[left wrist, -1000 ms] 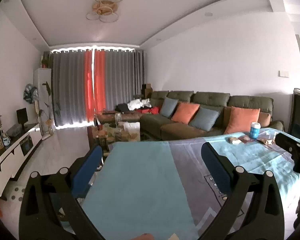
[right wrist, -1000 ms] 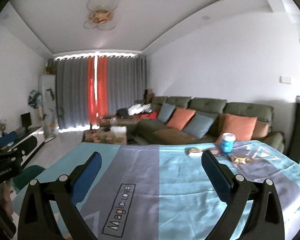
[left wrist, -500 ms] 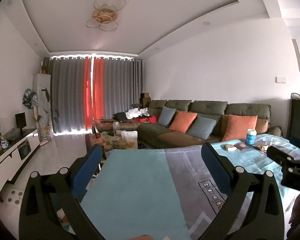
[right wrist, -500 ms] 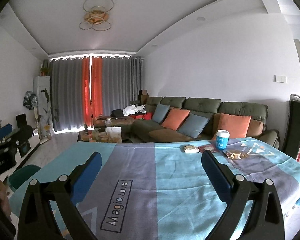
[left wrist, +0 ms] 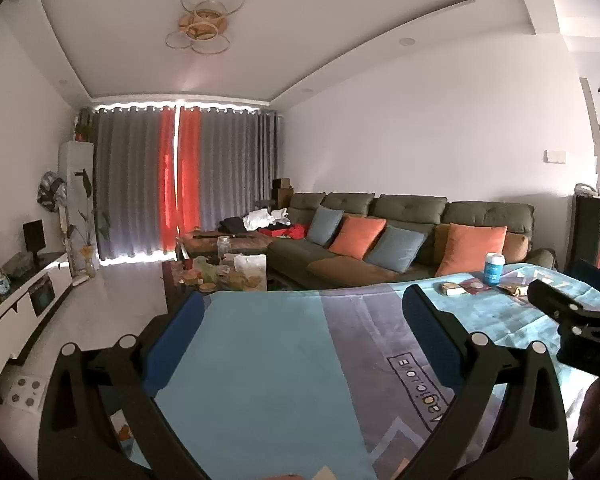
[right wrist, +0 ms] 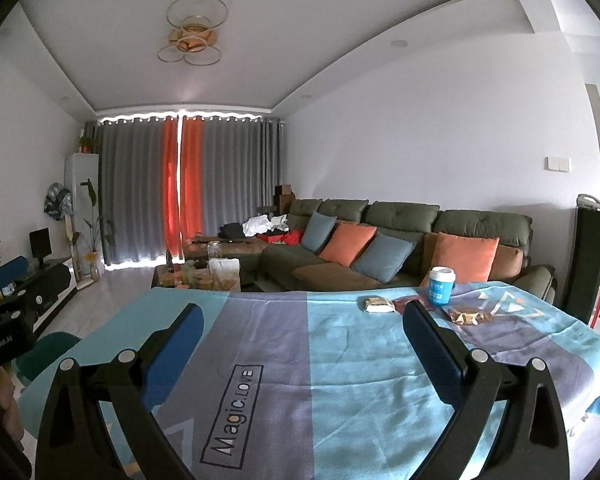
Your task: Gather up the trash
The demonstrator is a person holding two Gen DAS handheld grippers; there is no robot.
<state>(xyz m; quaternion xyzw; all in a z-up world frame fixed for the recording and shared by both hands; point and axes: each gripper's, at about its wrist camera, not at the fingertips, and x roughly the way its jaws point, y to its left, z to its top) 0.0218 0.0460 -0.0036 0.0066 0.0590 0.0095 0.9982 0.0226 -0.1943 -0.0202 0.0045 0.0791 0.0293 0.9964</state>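
Four bits of trash sit clustered at the far right end of the table point(right wrist: 340, 360), on the blue-grey cloth point(right wrist: 260, 344): a blue paper cup point(right wrist: 441, 285) w/ white lid, upright; a pale snack packet point(right wrist: 377, 304) lying flat left of it; a dark red wrapper point(right wrist: 407, 303) between packet and cup; a brownish crinkled wrapper point(right wrist: 466, 315) just right of the cup's base. All near each other, none stacked as far as I can tell.

Right gripper point(right wrist: 300, 344): jaws spread wide, nothing between them. The cluster lies ahead and to the right of its centre line; the right fingertip overlaps the red wrapper in the right wrist view, but it looks nearer the camera, not touching. Left gripper point(left wrist: 300, 332): also wide apart, empty, aimed at bare cloth; from there the trash is far off to the right, past the right gripper's body point(left wrist: 572, 320), which cuts into that view. So the right hand is clearly nearer, my guess is it goes first. The packet's long axis runs roughly left-right across the view, so jaws would prob need to close front-to-back over it.

Hard to make out: print on wrappers, whether the cup is empty. No bin or bag visible in either view. Sofa point(right wrist: 400, 248) w/ cushions behind the table.
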